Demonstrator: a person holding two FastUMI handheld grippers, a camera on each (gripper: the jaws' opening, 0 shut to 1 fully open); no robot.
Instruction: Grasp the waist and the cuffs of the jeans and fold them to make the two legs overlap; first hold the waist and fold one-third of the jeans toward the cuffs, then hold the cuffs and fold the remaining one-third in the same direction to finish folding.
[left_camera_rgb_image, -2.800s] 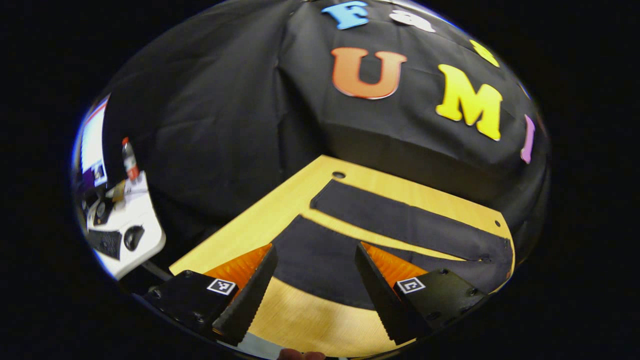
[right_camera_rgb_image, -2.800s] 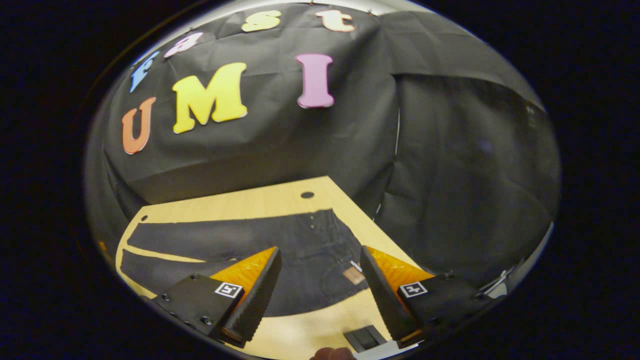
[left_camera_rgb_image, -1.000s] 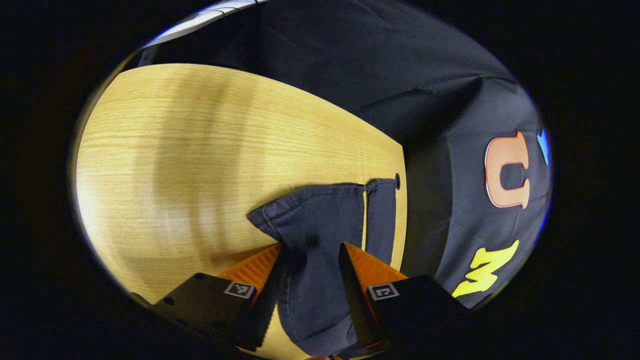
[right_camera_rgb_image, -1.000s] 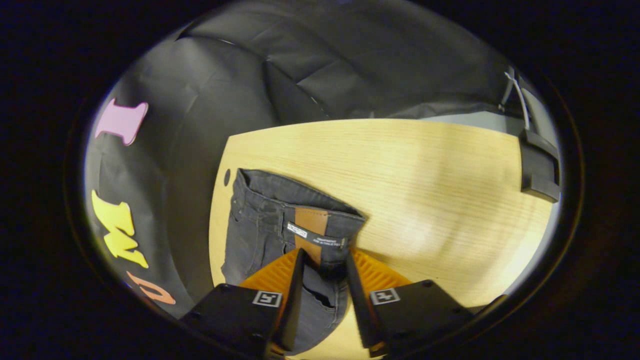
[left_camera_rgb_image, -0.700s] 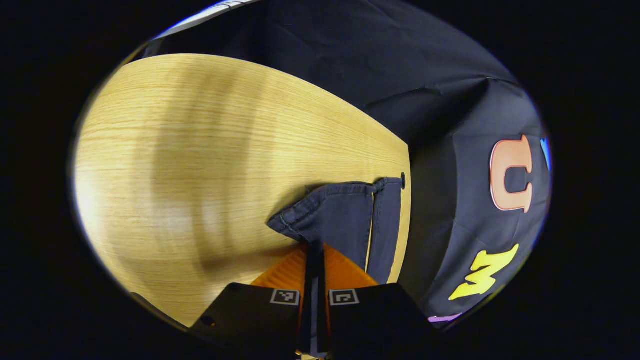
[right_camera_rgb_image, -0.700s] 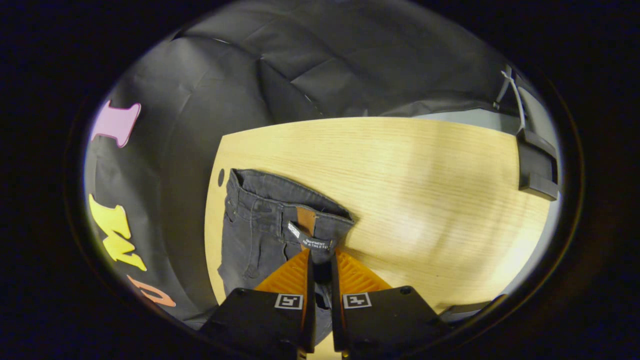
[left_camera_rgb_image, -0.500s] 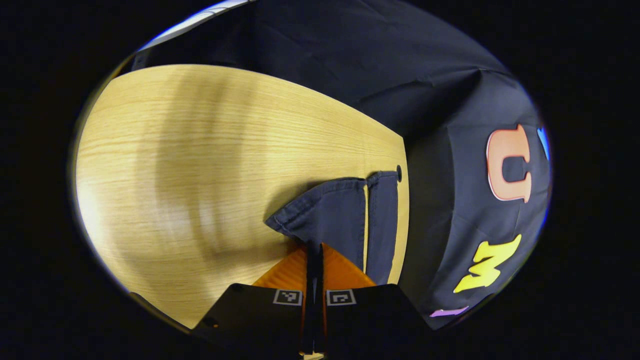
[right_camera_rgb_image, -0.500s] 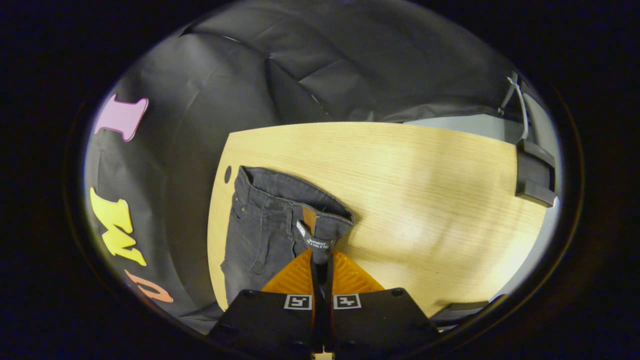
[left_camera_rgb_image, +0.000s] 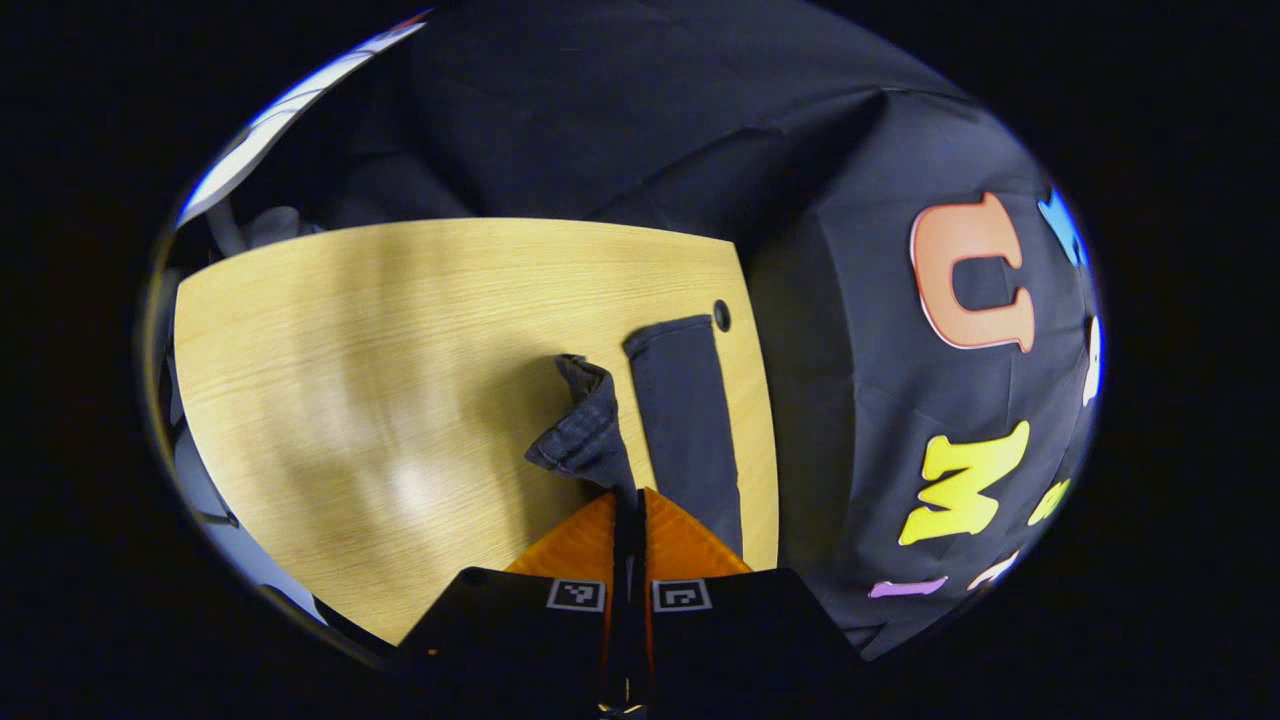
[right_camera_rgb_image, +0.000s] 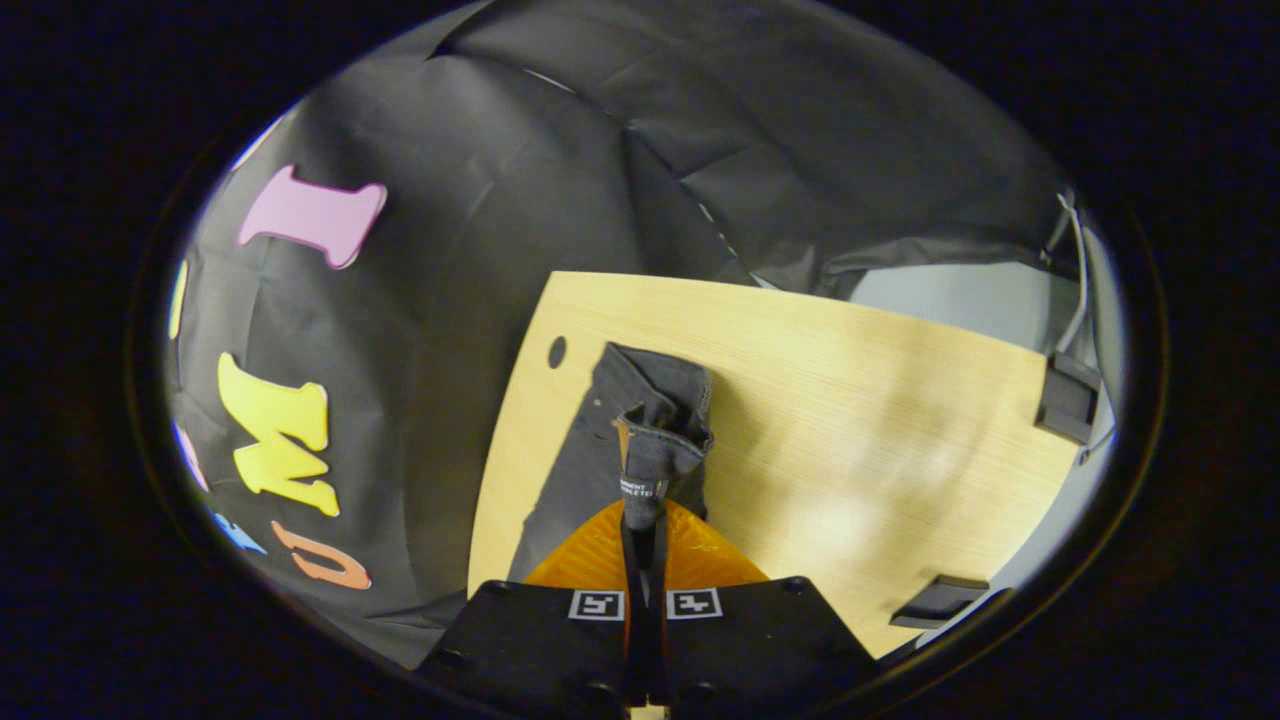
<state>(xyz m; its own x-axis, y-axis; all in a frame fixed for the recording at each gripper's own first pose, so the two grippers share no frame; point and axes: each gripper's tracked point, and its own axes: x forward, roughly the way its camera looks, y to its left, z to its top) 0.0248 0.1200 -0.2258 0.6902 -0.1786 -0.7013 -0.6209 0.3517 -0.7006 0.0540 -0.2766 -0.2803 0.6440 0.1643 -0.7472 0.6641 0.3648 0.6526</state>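
Observation:
Dark jeans lie along the far edge of a light wooden table (left_camera_rgb_image: 380, 330). In the left gripper view my left gripper (left_camera_rgb_image: 628, 498) is shut on the near leg's cuff (left_camera_rgb_image: 585, 430), which hangs lifted and bunched above the table. The far leg (left_camera_rgb_image: 685, 420) still lies flat beside it. In the right gripper view my right gripper (right_camera_rgb_image: 643, 518) is shut on the near side of the waist (right_camera_rgb_image: 655, 450), raised off the table (right_camera_rgb_image: 850, 430), with the label just above the fingers. The rest of the waist (right_camera_rgb_image: 600, 440) drapes down toward the table's edge.
The black booth cloth (left_camera_rgb_image: 880, 420) hangs right behind the table's far edge. A small round hole (left_camera_rgb_image: 721, 315) sits in the tabletop by the cuffs, another hole (right_camera_rgb_image: 557, 351) by the waist. Dark fittings (right_camera_rgb_image: 1062, 400) stand at the table's right edge.
Both grippers closed, the left on the near cuff and the right on the near waist, then lifted the cloth off the table. The near side now bunches upward toward the far leg.

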